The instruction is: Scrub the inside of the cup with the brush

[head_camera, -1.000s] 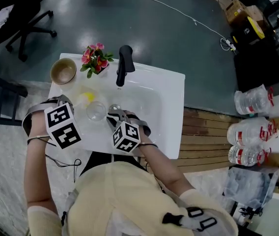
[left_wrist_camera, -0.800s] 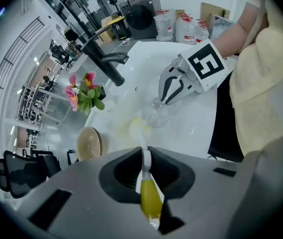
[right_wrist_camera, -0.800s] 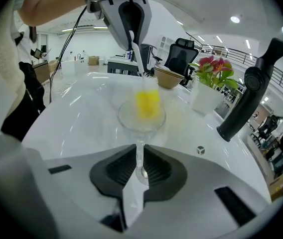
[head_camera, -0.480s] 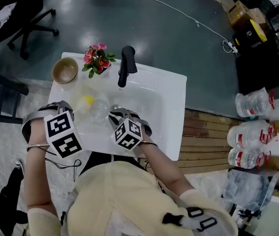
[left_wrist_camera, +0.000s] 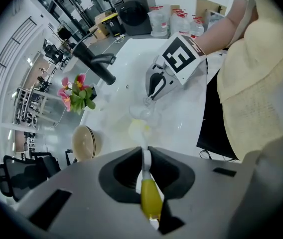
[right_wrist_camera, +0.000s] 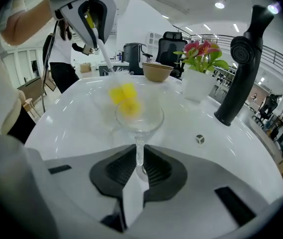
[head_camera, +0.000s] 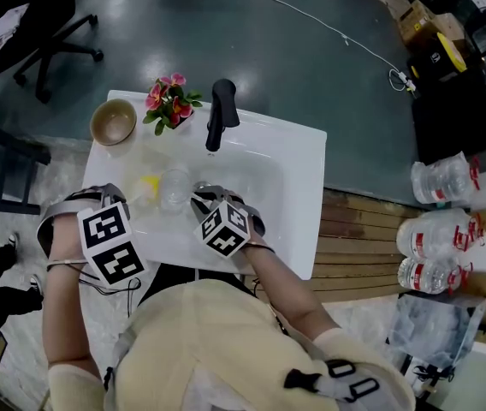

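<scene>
The cup is a clear stemmed glass (right_wrist_camera: 138, 117) held over the white sink (head_camera: 251, 174). My right gripper (right_wrist_camera: 139, 164) is shut on its stem, bowl pointing away. In the head view the glass (head_camera: 174, 187) sits between both grippers. My left gripper (left_wrist_camera: 145, 166) is shut on a brush (left_wrist_camera: 148, 195) with a yellow handle and white neck. Its yellow sponge head (right_wrist_camera: 124, 97) sits at the glass's rim, seen through the bowl. In the head view the left gripper (head_camera: 133, 197) is left of the glass and the right gripper (head_camera: 202, 197) is just right of it.
A black faucet (head_camera: 218, 112) rises at the sink's back edge. A pot of pink flowers (head_camera: 167, 101) and a tan bowl (head_camera: 111, 122) stand at the back left of the counter. A drain (right_wrist_camera: 200, 139) lies in the basin. Water bottles (head_camera: 435, 229) lie on the floor at right.
The glass has tilted and shifted slightly toward the brush, and the yellow brush head has come up to its rim. Both grippers keep their grips.
</scene>
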`<state>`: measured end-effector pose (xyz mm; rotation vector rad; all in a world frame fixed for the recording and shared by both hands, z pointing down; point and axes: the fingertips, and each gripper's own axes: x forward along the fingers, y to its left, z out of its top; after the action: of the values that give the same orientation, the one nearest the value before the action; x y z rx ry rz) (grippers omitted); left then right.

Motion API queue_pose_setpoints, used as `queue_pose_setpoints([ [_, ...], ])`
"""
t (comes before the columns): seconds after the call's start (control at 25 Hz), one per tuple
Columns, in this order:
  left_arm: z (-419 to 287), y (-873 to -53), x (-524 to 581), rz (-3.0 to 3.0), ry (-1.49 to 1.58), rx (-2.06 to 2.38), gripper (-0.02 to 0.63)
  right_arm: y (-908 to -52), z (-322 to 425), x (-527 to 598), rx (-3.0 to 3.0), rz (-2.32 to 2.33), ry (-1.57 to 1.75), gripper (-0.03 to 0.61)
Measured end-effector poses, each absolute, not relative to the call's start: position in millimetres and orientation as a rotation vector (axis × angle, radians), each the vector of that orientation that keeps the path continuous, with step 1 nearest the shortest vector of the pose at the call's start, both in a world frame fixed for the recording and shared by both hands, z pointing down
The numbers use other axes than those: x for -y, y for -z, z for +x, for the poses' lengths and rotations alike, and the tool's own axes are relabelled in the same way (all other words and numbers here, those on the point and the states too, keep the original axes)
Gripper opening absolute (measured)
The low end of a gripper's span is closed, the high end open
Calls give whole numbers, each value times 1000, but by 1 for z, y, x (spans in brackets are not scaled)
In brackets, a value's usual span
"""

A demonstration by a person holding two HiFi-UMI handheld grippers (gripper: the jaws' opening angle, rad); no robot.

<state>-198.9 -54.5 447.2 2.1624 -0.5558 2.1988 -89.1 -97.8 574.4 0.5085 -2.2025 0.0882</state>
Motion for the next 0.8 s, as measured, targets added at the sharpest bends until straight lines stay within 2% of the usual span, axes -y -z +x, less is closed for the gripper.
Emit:
queue_pose_setpoints([
  [0.8,-182,-452,22,2238,-2094,372,44,-574,-88,96,2207,497,-99,52],
])
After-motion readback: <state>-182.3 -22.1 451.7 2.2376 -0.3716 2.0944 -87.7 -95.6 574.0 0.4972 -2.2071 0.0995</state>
